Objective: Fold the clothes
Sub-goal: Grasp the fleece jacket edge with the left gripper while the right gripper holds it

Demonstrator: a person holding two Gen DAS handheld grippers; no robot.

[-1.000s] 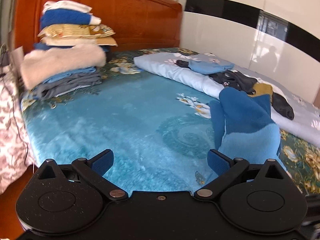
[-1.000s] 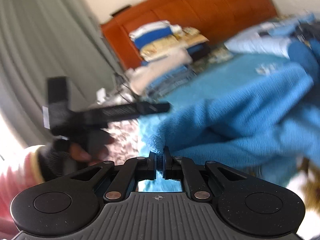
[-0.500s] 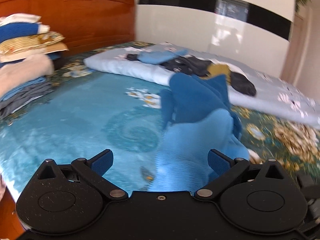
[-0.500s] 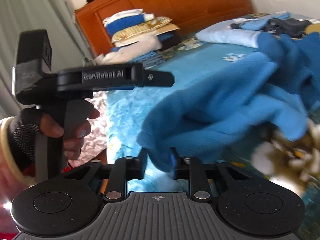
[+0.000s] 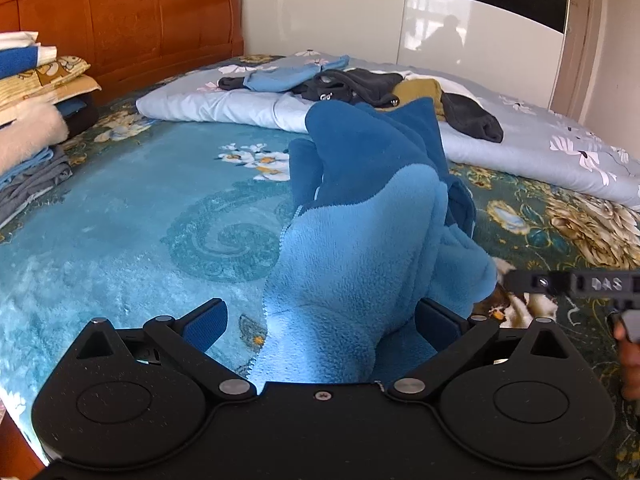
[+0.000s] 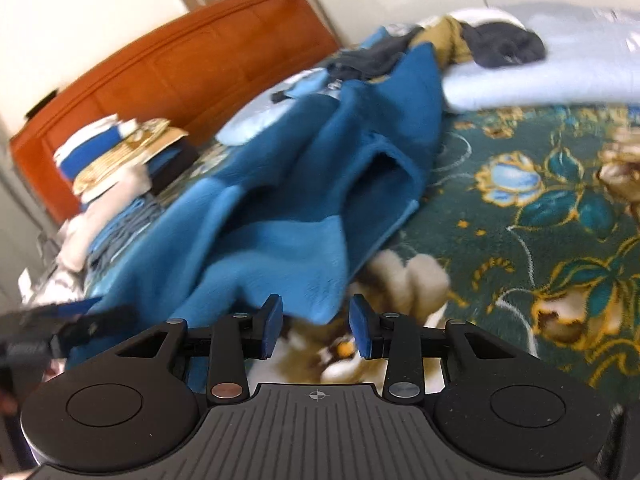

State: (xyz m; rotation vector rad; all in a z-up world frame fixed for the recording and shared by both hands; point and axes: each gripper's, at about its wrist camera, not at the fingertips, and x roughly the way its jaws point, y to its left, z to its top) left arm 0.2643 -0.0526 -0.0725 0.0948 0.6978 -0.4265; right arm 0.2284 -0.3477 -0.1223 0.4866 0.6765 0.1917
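Right tool just released fleece | left tool spread wide, fleece between | wardrobe left-view only

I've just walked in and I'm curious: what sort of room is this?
Most likely a home bedroom: a bed under a blue flowered blanket, a wooden headboard behind it, and a stack of folded clothes by loose clothes.

The left gripper tilts downward with its blue-padded jaws spread wide, gripping nothing. The right gripper also tilts downward; its jaws have just been opening and stand partly apart, the pads pressing on nothing. Fingers show at the left view's right edge.
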